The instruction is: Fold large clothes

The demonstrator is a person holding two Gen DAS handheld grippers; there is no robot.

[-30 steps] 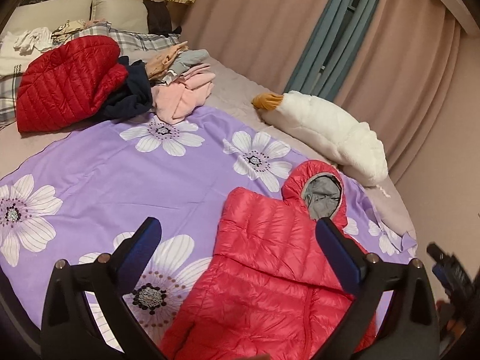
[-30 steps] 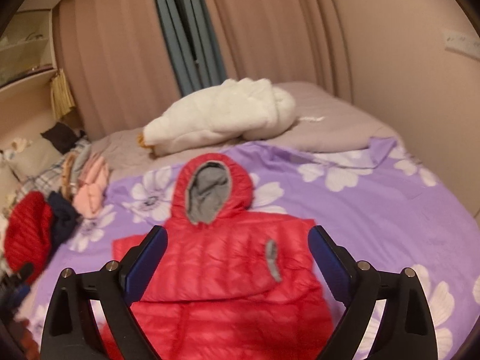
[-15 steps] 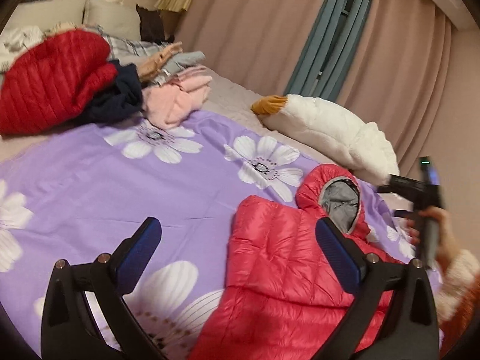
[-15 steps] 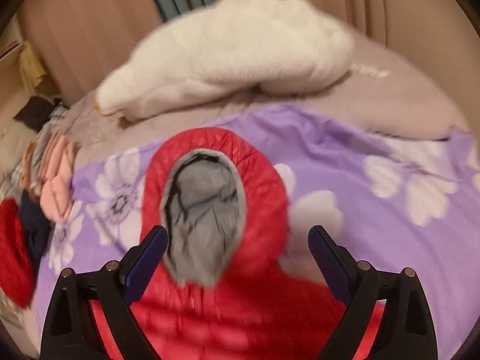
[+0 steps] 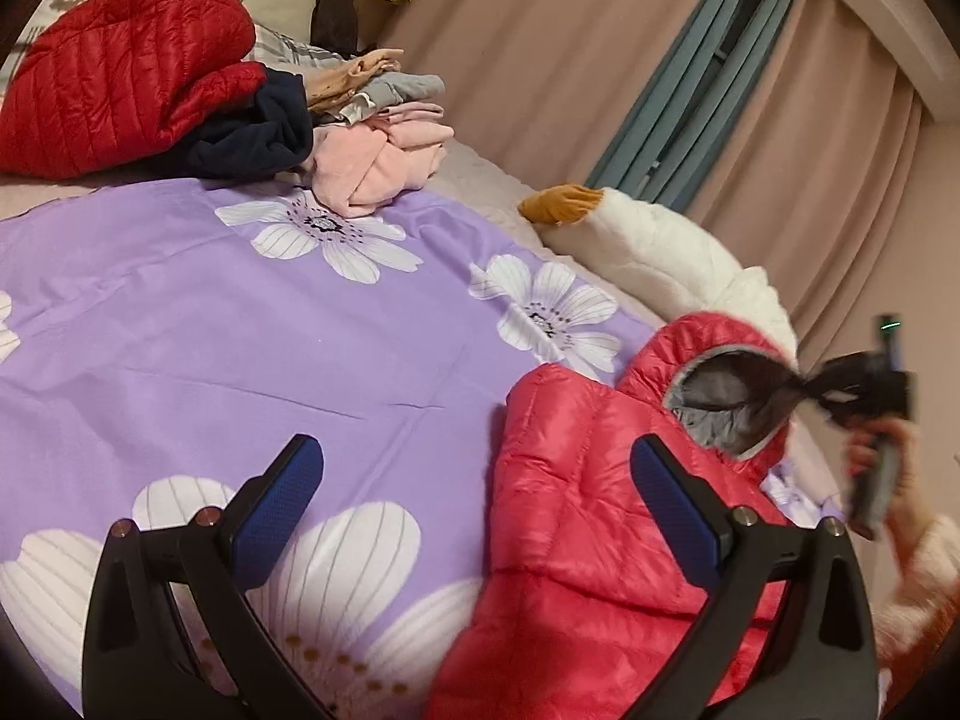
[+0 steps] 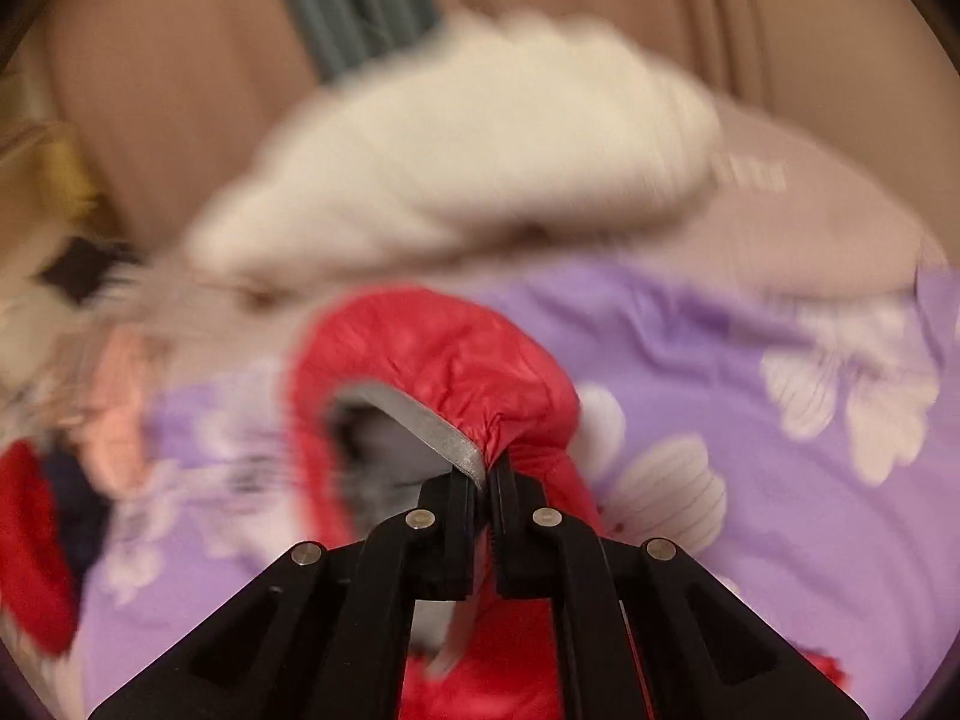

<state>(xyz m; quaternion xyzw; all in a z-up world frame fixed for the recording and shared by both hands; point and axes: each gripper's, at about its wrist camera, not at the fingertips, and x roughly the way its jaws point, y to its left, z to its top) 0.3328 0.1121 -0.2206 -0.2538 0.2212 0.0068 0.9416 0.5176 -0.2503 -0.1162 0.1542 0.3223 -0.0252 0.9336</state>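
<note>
A red puffer jacket (image 5: 588,516) lies on the purple flowered sheet (image 5: 240,324), its hood (image 5: 714,354) with grey lining pointing toward the curtains. In the right wrist view my right gripper (image 6: 485,474) is shut on the grey-edged rim of the hood (image 6: 456,354), with the fabric puckered between the pads. The left wrist view shows that gripper (image 5: 774,399) as a dark blur at the hood opening, held by a hand (image 5: 882,450). My left gripper (image 5: 474,456) stands open and holds nothing. It hovers low over the jacket's left edge and the sheet.
A white puffy garment (image 5: 660,252) lies just beyond the hood. At the far left sits a pile with a dark red quilted jacket (image 5: 120,72), a navy piece and pink clothes (image 5: 378,162). Curtains (image 5: 540,60) close off the back.
My right gripper went forward to the hood and shut on its rim; it was open before. My left gripper sank closer to the sheet.
</note>
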